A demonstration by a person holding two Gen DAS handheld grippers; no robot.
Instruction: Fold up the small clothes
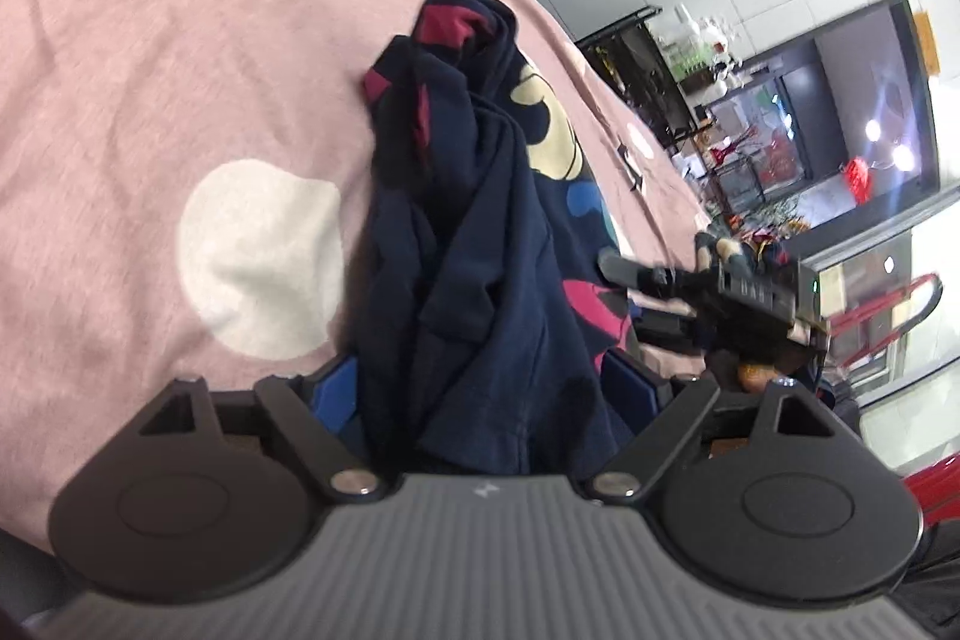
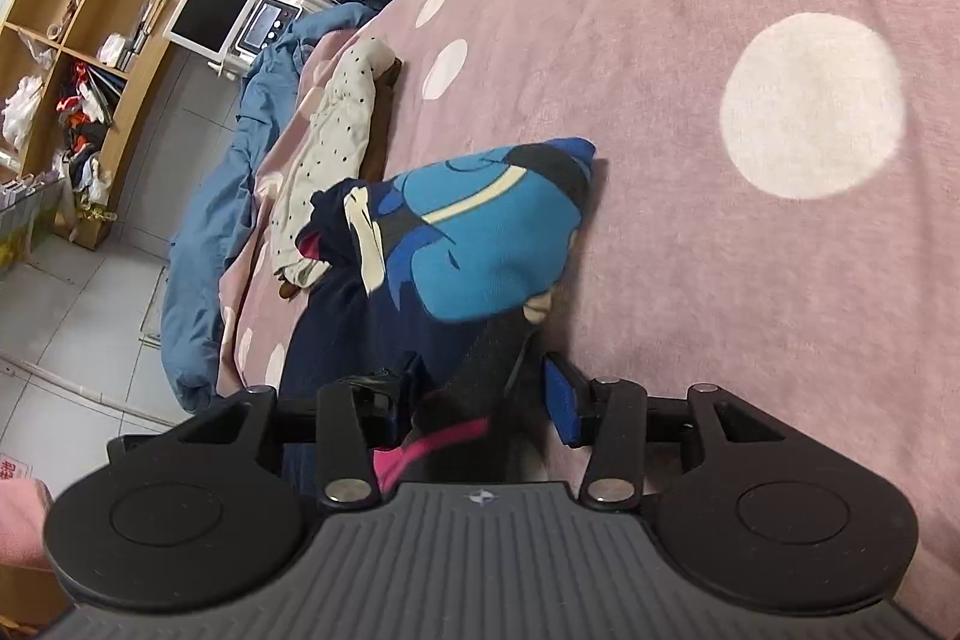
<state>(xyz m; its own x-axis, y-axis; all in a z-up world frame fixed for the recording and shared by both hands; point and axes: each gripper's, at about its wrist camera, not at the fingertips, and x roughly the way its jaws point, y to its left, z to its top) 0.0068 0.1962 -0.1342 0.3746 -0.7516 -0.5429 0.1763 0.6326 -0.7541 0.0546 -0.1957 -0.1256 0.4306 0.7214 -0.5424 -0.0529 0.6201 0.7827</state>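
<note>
pink bedspread (image 1: 150, 100) with big white dots fills both views, lying under and ahead of both sets of fingers. navy printed garment (image 1: 468, 244) is bunched in a long heap on it, one end running in between the left gripper (image 1: 480, 388) fingers, its far end with red patches stretching away ahead. the same garment's other end, showing a blue cartoon print, sits between and just ahead of the right gripper (image 2: 480, 394) fingers. left fingers (image 1: 336, 394) are spread wide with cloth filling the gap; cannot tell if the pads press on it. right fingers (image 2: 564, 400) are also wide with cloth between them; grip unclear too. cream dotted garment (image 2: 324, 160) lies crumpled well ahead and to the left of the right fingers. right gripper also shows in the left view, right of the left fingers.
</note>
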